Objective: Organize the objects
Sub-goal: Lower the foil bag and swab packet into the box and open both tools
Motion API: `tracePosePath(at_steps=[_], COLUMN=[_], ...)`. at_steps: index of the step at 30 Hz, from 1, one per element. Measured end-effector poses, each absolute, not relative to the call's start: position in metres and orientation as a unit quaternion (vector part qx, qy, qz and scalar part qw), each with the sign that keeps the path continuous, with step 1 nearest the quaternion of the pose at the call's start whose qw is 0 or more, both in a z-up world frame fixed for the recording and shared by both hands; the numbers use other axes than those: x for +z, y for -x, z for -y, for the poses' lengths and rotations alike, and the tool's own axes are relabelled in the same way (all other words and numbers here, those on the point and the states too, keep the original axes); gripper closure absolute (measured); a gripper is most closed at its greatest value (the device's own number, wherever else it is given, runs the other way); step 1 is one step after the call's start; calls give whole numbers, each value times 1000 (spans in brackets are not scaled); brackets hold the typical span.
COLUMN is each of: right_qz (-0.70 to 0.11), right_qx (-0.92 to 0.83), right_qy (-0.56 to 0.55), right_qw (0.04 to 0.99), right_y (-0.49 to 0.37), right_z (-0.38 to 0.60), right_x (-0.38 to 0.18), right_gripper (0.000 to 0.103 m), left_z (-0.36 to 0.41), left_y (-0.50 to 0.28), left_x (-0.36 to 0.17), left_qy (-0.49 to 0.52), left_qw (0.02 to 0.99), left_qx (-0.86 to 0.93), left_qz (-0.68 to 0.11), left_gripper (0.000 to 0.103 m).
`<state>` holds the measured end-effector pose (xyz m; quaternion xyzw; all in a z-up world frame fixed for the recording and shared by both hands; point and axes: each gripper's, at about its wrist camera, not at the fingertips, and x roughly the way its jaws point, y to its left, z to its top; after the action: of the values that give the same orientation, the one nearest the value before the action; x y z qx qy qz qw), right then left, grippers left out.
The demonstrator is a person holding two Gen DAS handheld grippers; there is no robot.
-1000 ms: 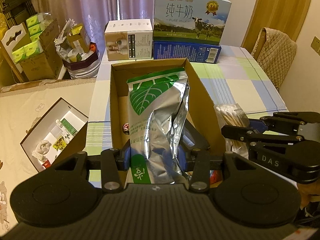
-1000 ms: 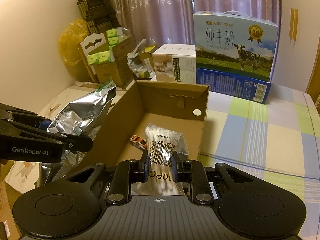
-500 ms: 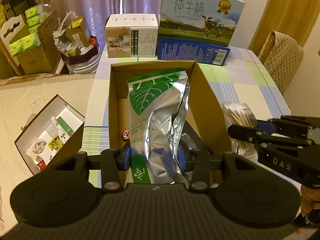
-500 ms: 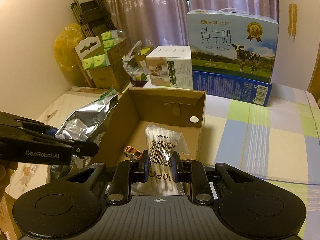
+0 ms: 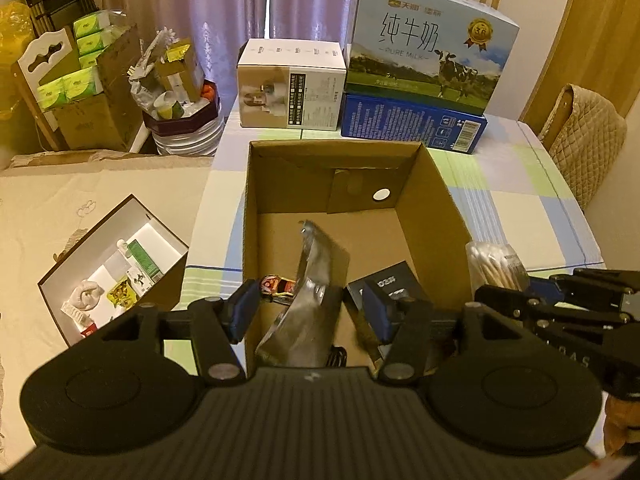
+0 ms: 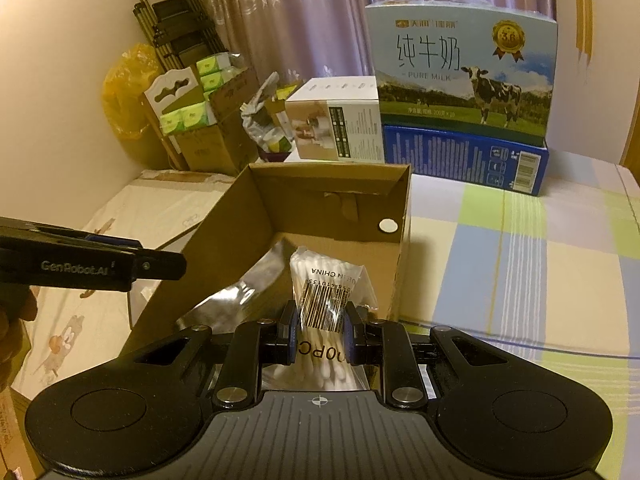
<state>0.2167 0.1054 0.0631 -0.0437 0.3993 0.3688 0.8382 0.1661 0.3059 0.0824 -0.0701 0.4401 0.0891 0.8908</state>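
An open cardboard box [image 5: 436, 216] [image 6: 402, 264] stands on the checked tablecloth. A silver foil bag [image 5: 316, 292] [image 6: 236, 300] leans inside it, edge-on, free of my left gripper [image 5: 308, 308], whose jaws are spread open on either side of it just above the box's near end. A small red toy car [image 5: 276, 286] and a black packet [image 5: 390, 284] lie on the box floor. My right gripper [image 6: 320, 320] is shut on a clear bag of cotton swabs [image 6: 326, 280] [image 5: 494, 268], held at the box's right wall.
A milk carton case [image 5: 428, 52] on a blue box [image 5: 412, 128] and a white box [image 5: 292, 92] stand behind the cardboard box. Left of the table lie an open white-lined box of small items [image 5: 116, 272] and cartons of tissues [image 5: 80, 80]. A padded chair [image 5: 580, 132] sits right.
My left gripper has opened and let go of the foil bag, which has dropped into the cardboard box. The right gripper has kept hold of the cotton swab bag beside the box.
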Motion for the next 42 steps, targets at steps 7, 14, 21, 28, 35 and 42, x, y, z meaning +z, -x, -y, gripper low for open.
tracePosePath(at_steps=[7, 14, 21, 28, 35, 42], right_qz=[-405, -405, -412, -414, -419, -421], right_qx=[370, 373, 376, 357, 346, 330], right_qy=[38, 32, 8, -28, -33, 15], right_qw=[835, 834, 830, 837, 839, 845], right_y=[-214, -213, -221, -232, -225, -191], right_z=[-108, -111, -117, -108, -92, -76], right_x=[62, 66, 66, 65, 67, 76], right_gripper=[84, 84, 84, 49, 49, 49], left_z=[-303, -301, -303, -305, -303, -298], left_y=[-157, -149, -149, -145, -131, -96], left_x=[75, 71, 70, 66, 69, 78], left_qy=[65, 55, 54, 50, 55, 77], left_qw=[888, 887, 887, 886, 891, 899], left_qx=[84, 84, 85, 88, 95, 100], left_qz=[-448, -451, -452, -452, -442, -420], left_gripper=[51, 51, 43, 36, 20, 5])
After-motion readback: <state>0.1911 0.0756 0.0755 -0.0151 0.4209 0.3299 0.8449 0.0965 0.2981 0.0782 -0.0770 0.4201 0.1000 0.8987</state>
